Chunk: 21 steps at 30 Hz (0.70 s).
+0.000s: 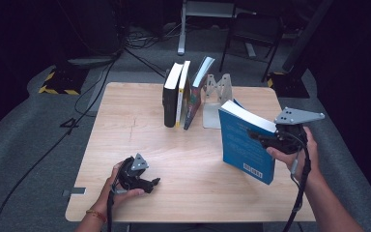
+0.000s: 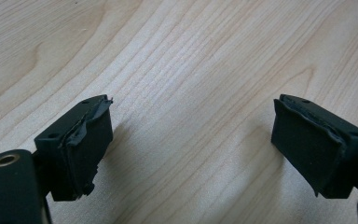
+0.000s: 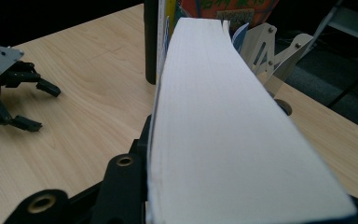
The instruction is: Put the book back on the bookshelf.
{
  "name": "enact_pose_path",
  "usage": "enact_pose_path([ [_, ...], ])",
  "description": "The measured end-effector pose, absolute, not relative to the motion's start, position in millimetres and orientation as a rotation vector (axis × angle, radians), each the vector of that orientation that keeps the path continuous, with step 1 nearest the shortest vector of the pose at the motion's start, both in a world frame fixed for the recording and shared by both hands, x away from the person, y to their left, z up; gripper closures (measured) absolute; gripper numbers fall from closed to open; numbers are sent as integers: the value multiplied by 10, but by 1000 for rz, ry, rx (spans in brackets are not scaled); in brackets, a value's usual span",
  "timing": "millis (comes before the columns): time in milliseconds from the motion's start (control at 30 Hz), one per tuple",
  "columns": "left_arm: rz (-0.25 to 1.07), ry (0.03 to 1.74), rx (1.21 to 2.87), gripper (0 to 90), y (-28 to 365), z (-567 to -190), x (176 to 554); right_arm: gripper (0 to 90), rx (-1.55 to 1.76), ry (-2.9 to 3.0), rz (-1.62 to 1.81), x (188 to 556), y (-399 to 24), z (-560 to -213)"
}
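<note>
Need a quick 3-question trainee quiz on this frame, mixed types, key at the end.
1. True or false: the right gripper is shut on the blue book.
2. How many books stand by the metal bookend? A) two B) three C) five
3. Fill in: the left gripper has its jaws ____ over the bare table, with nothing between them.

Key: 1 true; 2 B; 3 open.

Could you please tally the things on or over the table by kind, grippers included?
Books: 4, namely the blue book held in the right gripper, plus a black book, a white book and a leaning book.
Metal bookends: 1.
Grippers: 2, counting the left gripper.
Total: 7.
</note>
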<state>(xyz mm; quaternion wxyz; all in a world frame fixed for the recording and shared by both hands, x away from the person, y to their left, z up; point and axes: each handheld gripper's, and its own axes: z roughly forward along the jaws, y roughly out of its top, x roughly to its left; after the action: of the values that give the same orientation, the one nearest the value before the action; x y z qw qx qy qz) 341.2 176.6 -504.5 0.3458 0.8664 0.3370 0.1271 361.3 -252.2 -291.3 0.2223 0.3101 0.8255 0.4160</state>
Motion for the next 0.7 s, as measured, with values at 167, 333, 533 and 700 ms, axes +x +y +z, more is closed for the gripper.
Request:
enact_pose_path([
  [167,329,884,2245,123,1759,-5045,3414,608,872,2256,1150,3753,-2467,-2874],
  [333,340,892,2243,129,1756,-5045,3403,608,903,2233,1140,3880,-2393,-2844],
  [533,338,892,2245,128,1756,-5042,3404,608,927,2201,1141,4075,-2295,-2768],
  [700,331,891,2244,126,1756,-5044,3408,608,966,2169,1135,4225,-2193,-2744],
])
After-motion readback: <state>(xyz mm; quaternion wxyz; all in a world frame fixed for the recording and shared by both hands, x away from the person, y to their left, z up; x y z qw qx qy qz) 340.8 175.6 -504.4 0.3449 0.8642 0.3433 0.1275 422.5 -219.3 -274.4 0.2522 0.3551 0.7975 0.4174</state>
